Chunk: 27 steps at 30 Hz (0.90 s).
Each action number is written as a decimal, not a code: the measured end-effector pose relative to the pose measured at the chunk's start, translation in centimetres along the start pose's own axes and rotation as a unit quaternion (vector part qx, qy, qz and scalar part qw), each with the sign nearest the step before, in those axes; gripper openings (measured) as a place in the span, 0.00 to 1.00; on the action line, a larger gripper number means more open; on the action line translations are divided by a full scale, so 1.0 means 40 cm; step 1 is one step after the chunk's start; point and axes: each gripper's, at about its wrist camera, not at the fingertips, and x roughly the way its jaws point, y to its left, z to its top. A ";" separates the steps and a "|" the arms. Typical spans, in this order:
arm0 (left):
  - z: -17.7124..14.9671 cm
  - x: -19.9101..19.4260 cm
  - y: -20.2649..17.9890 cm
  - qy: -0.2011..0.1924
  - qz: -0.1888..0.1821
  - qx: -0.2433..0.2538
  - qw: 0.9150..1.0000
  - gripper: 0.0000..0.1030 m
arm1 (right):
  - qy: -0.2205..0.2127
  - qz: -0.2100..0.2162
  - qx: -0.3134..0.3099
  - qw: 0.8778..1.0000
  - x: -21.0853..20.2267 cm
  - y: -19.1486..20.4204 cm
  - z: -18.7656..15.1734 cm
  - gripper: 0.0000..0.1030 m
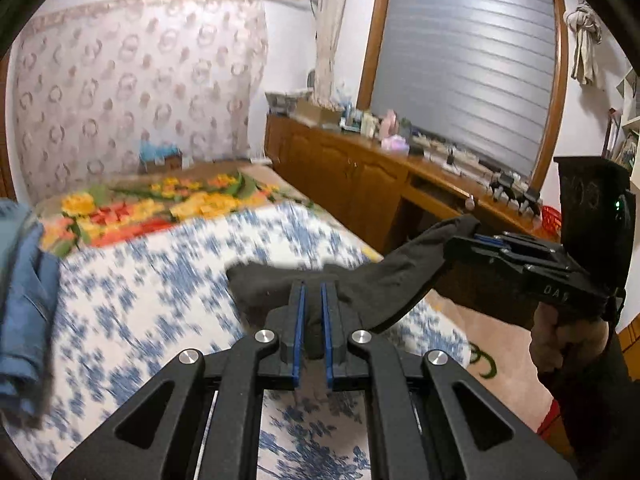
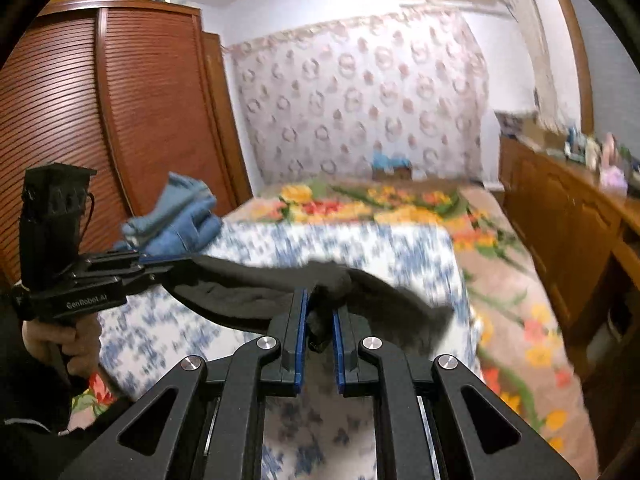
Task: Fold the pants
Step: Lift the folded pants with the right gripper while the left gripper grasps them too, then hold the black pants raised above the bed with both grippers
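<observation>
A: Wardrobe (image 2: 120, 112) far left, brown slatted doors, right against the bed's left side. Blue clothes (image 2: 176, 216) piled on that edge of the bed (image 2: 328, 244).

B: Left gripper?

A: Left gripper (image 1: 313, 292) nearly closed, blue pads pinching a bunch of the black pants (image 1: 376, 284). Seen from the right wrist view, left hand (image 2: 64, 340) on the grip, gripper tips at the fabric's left end.

B: Pants where?

A: Lifted off the bed, strung between both grippers, sagging in the middle over the blue-and-white sheet (image 1: 160, 280). Floral blanket (image 1: 160, 204) behind it toward the patterned wall (image 1: 132, 92). Small blue box (image 1: 160, 156) at the head of the bed.

B: Right side?

A: Right gripper (image 2: 320, 312) also narrow, clamped on a fold of the pants. Right hand (image 1: 568, 340) under its handle, past the bed's right edge.

B: Obstacles?

A: Wooden cabinet (image 1: 360, 184) along the right wall, top cluttered with small items, window blind (image 1: 468, 80) above. Narrow floor strip between bed and cabinet, pinkish rug (image 1: 500, 340) there. Red basket (image 1: 550, 216) by the cabinet's near end. Sheet in front of the pants is bare. Everything motion-blurred.
</observation>
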 end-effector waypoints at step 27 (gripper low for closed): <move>0.330 -0.074 0.297 -0.081 0.139 0.015 0.987 0.00 | -0.032 0.080 -0.055 0.995 0.411 -0.021 0.372 0.10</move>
